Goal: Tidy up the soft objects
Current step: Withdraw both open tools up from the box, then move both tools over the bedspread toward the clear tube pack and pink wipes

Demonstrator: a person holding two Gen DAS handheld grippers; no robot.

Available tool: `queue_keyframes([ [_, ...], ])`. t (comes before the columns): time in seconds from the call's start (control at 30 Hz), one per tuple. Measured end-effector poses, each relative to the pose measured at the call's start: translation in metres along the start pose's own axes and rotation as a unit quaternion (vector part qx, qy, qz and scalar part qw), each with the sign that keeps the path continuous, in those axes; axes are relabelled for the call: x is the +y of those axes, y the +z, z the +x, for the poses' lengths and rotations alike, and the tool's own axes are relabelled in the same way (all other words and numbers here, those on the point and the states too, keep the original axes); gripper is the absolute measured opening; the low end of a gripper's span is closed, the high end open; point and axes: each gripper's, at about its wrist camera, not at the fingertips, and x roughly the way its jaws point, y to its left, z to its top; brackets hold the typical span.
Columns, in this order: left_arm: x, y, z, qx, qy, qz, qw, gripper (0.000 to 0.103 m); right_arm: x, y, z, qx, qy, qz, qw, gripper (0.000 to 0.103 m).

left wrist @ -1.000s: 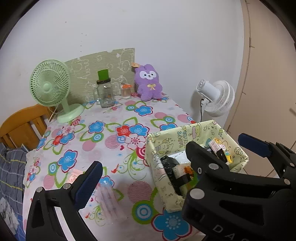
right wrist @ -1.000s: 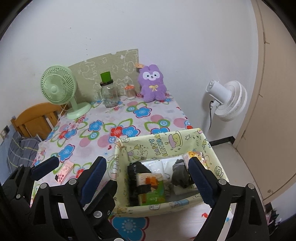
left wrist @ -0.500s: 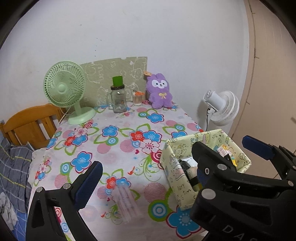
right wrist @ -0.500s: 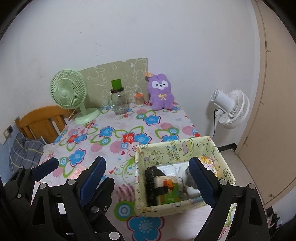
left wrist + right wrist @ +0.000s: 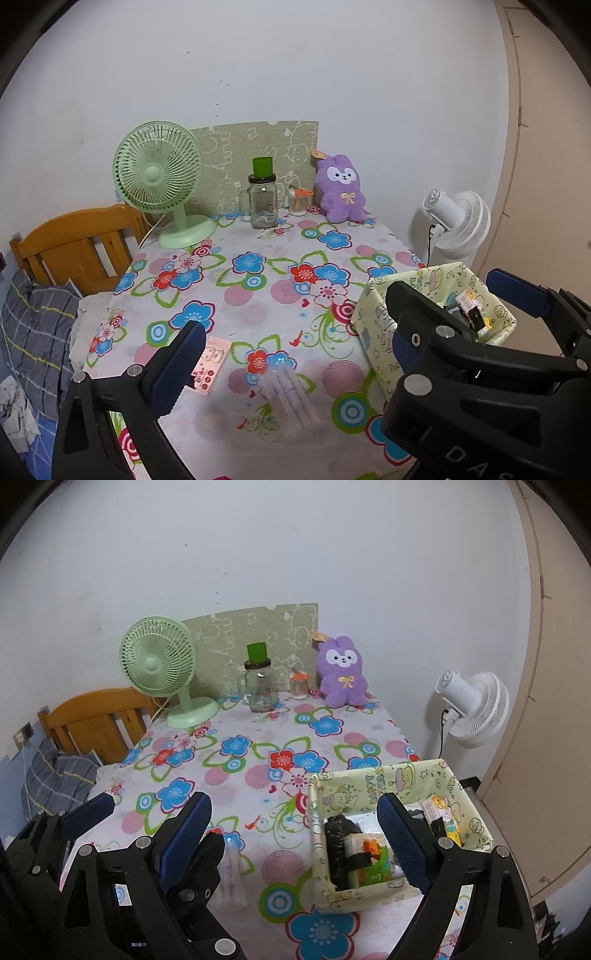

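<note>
Purple plush bunny toy (image 5: 343, 675) propped upright at twelve o'clock, far table edge. Looks light, squashy; best pinched around the belly. Left gripper (image 5: 291, 354) and right gripper (image 5: 295, 834) both spread wide, carrying nothing.

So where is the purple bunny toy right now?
The purple bunny toy sits upright at the table's far edge against the wall, right of the small orange-lidded jar, in both views.

Plush toy (image 5: 343, 675) behind — basket (image 5: 384, 779) in front, right.
</note>
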Motion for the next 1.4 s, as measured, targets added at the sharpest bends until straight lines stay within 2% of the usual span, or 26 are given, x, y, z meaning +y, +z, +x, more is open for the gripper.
queue_keyframes([
  [0.23, 0.017, -0.01, 0.007, 0.007, 0.003, -0.003, 1.0, 0.099, 0.019, -0.006, 0.005, -0.008, 0.006, -0.016, 1.0, 0.093],
  [0.33, 0.025, -0.016, 0.01, 0.005, 0.003, -0.002, 1.0, 0.095, 0.027, -0.01, 0.011, -0.006, 0.013, -0.021, 1.0, 0.093],
  [0.67, 0.045, -0.036, 0.032, 0.038, -0.006, -0.003, 0.9993, 0.093, 0.047, -0.03, 0.032, -0.003, 0.019, -0.033, 0.999, 0.093],
  [0.9, 0.054, -0.052, 0.049, 0.061, 0.004, 0.001, 0.9981, 0.091, 0.057, -0.045, 0.054, 0.02, 0.02, -0.04, 0.999, 0.093],
  [1.03, 0.06, -0.06, 0.058, 0.073, 0.008, 0.002, 0.9973, 0.084, 0.063, -0.053, 0.067, 0.033, 0.022, -0.047, 0.998, 0.093],
  [1.4, 0.074, -0.08, 0.086, 0.11, 0.013, -0.01, 0.9938, 0.083, 0.073, -0.071, 0.101, 0.078, 0.028, -0.054, 0.995, 0.093],
])
